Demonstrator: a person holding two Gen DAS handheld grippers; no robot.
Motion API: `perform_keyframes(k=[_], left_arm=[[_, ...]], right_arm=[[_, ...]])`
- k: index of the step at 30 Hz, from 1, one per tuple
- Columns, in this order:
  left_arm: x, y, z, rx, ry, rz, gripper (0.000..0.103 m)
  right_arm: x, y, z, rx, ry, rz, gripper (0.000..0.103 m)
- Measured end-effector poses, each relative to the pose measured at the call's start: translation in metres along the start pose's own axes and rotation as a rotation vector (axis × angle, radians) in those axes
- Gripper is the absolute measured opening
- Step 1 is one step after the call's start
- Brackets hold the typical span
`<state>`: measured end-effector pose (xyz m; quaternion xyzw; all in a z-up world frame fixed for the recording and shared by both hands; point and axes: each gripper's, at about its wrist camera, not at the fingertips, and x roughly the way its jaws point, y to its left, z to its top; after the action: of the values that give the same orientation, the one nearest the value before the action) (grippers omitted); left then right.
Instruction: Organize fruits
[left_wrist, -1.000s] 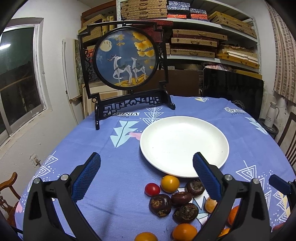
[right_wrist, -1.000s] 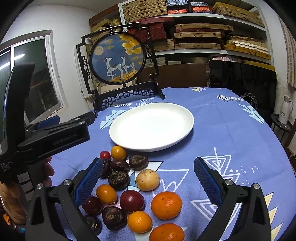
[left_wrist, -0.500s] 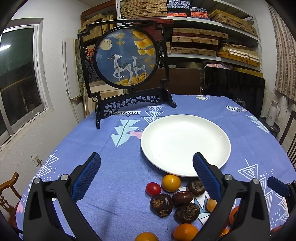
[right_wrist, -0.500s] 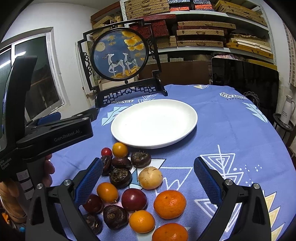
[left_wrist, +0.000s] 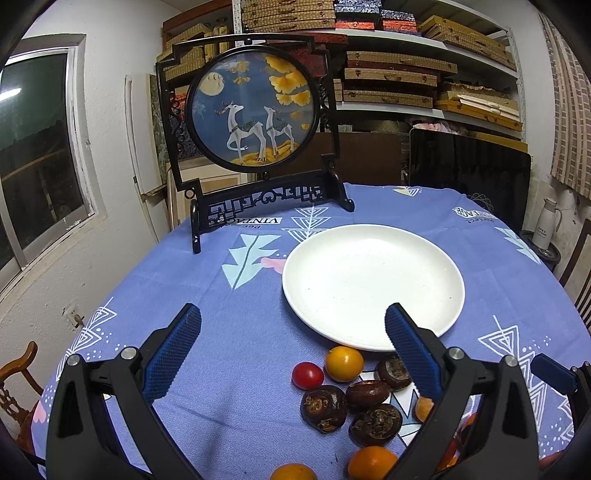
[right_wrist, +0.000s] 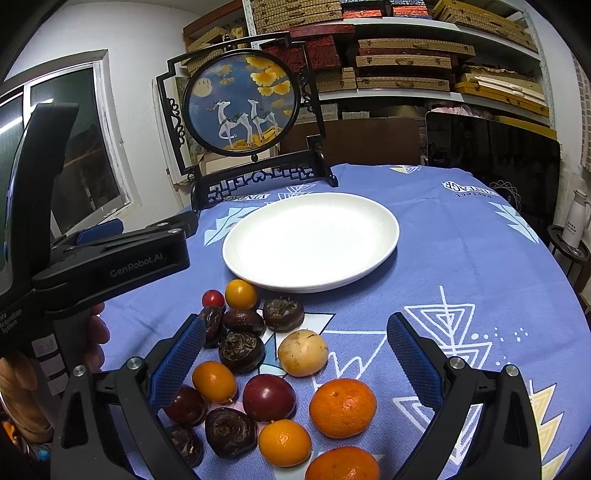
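An empty white plate (left_wrist: 373, 284) (right_wrist: 312, 243) sits on the blue patterned tablecloth (left_wrist: 177, 295). Just in front of it lies a loose pile of fruit: a red cherry tomato (left_wrist: 307, 375) (right_wrist: 213, 298), small yellow-orange citrus (left_wrist: 344, 363) (right_wrist: 241, 294), several dark brown wrinkled fruits (left_wrist: 324, 407) (right_wrist: 242, 351), a pale yellow round fruit (right_wrist: 303, 352), a dark red plum (right_wrist: 268, 397) and mandarins (right_wrist: 342, 407). My left gripper (left_wrist: 293, 347) hovers open above the pile's left part, nothing between its fingers. My right gripper (right_wrist: 295, 354) hovers open over the pile, also holding nothing.
A black-framed round deer picture (left_wrist: 255, 110) (right_wrist: 242, 103) stands on the table behind the plate. Shelves of flat boxes (left_wrist: 399, 66) fill the back wall, and a dark screen (left_wrist: 469, 177) stands beyond the table. A hand (right_wrist: 96, 343) holds the left gripper's body (right_wrist: 110, 262).
Both grippers have eased slightly forward and down toward the fruit pile; the fruit and plate look a little larger. Both stay open, and nothing on the table has moved.
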<state>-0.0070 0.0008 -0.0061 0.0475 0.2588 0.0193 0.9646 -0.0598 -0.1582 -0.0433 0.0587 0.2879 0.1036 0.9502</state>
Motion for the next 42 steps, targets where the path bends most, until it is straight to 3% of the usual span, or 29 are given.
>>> perform_keyframes(k=[42], left_arm=[[0.008, 0.003, -0.001, 0.02, 0.042, -0.006, 0.098]], right_arm=[[0.004, -0.003, -0.002, -0.019, 0.031, 0.005, 0.099]])
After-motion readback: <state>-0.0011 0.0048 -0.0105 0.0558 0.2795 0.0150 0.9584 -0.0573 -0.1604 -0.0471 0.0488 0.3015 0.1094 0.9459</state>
